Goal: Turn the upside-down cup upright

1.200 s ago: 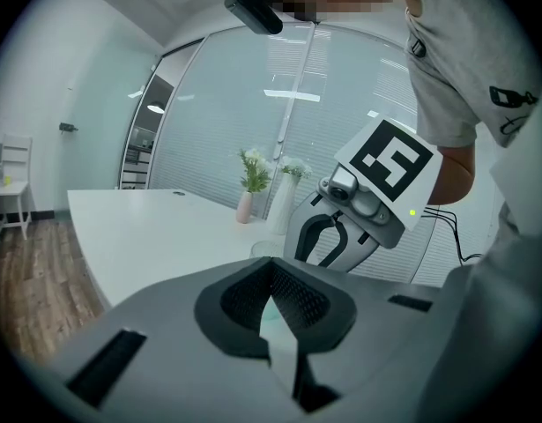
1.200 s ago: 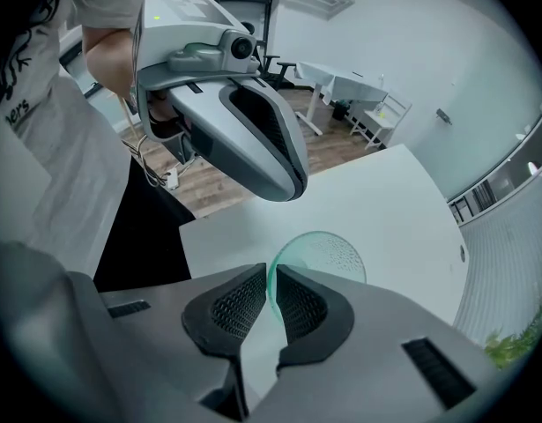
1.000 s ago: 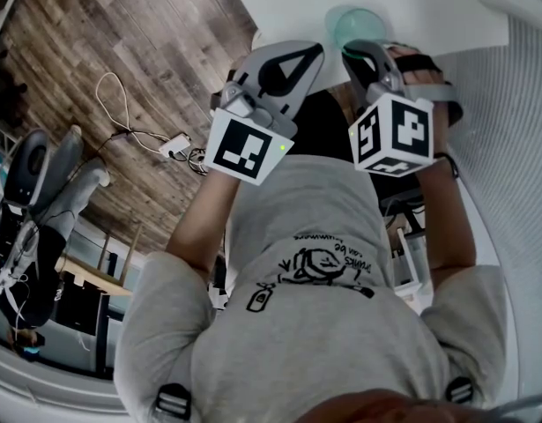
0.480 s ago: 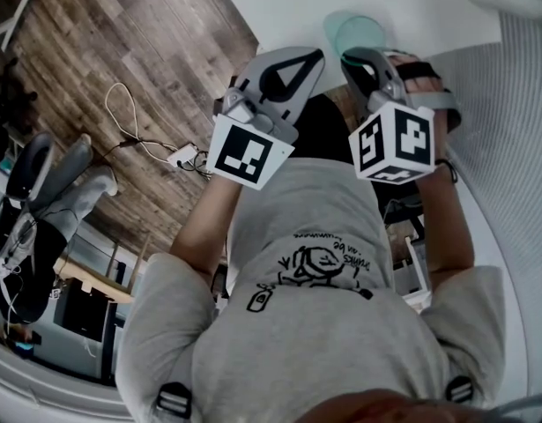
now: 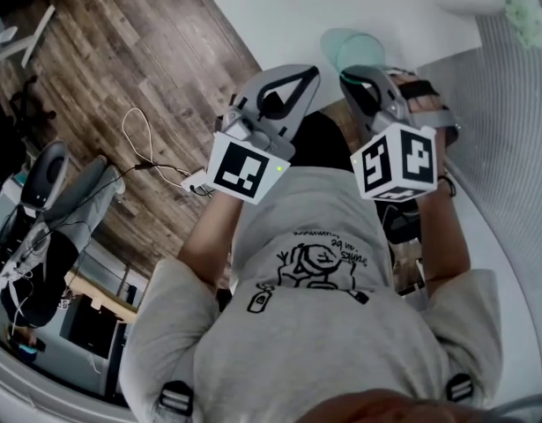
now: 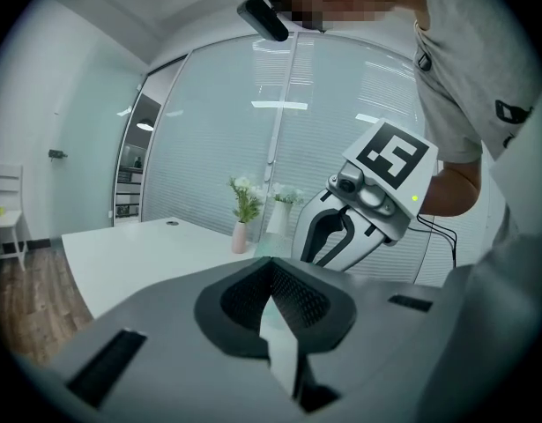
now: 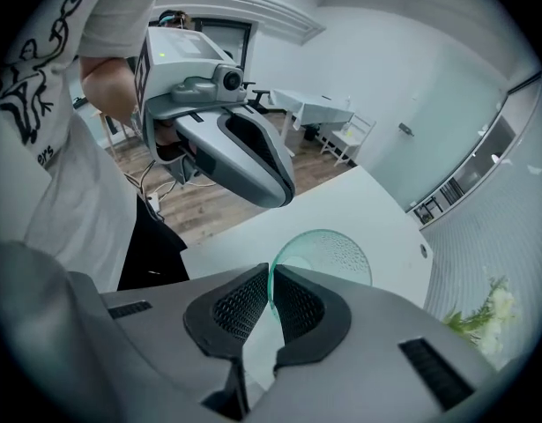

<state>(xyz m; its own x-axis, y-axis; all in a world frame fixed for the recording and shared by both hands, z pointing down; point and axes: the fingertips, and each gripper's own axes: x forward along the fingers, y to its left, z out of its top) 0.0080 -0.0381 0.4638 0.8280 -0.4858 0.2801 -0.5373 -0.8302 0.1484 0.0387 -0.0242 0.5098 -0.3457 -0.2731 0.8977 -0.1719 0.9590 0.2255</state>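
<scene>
the right tongs (image 7: 272, 278) are pinching the wall of a translucent green cup (image 7: 332, 256). their dark ribbed pads (image 7: 240, 307) are pressing on either side of its rim, one inside and one outside. the cup is hanging just beyond the tips, with its round mouth facing back toward the tongs and its dimpled bottom showing through. by my judgement the flip is mostly made, since the opening is not facing the table.

the left tongs (image 6: 272, 270) are pressed together on nothing. they are idling just to the left of the right tongs and taking no part in the grip.

under and beyond the cup the white table (image 7: 376, 203) is spreading out. i cannot tell whether the cup's base is touching it, though in the head view the cup is seeming to hover close to the table's near edge. what is left, as i judge it, is levelling the cup, setting it down on its base and letting go.

farther off, well beyond the left tongs, a small vase of flowers (image 6: 241, 236) is standing on the table. to the left of both tongs the wooden floor (image 5: 121, 51) is showing.
</scene>
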